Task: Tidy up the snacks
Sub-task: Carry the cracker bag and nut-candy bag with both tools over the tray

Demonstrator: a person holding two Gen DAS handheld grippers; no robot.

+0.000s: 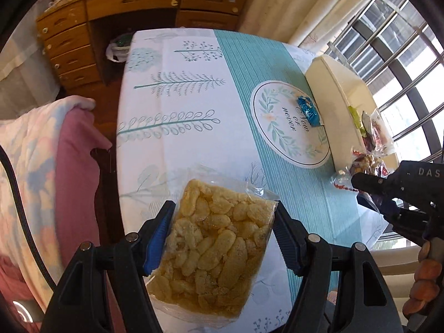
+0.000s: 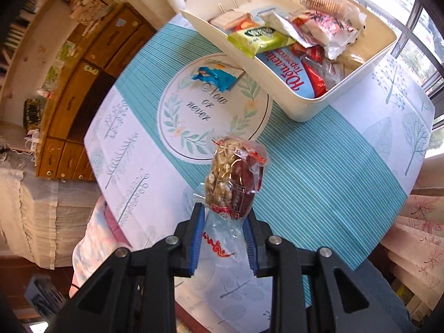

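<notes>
My left hand-held gripper [image 1: 222, 233] clamps the clear bag of puffed crackers [image 1: 213, 252] by its sides above the table [image 1: 194, 63]; it's light and crushable. The right hand-held gripper [image 2: 223, 238] pinches the nut packet [image 2: 233, 177] by its slippery plastic tail (the bin [image 2: 299, 105] sits ahead).

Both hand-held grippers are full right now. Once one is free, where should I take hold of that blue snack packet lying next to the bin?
Grip the blue snack packet across its narrow middle, coming straight down from above. It lies flat on the tablecloth, with one end close against the white bin, so a sideways approach from there looks blocked. Turn the jaws to span its short width.
</notes>
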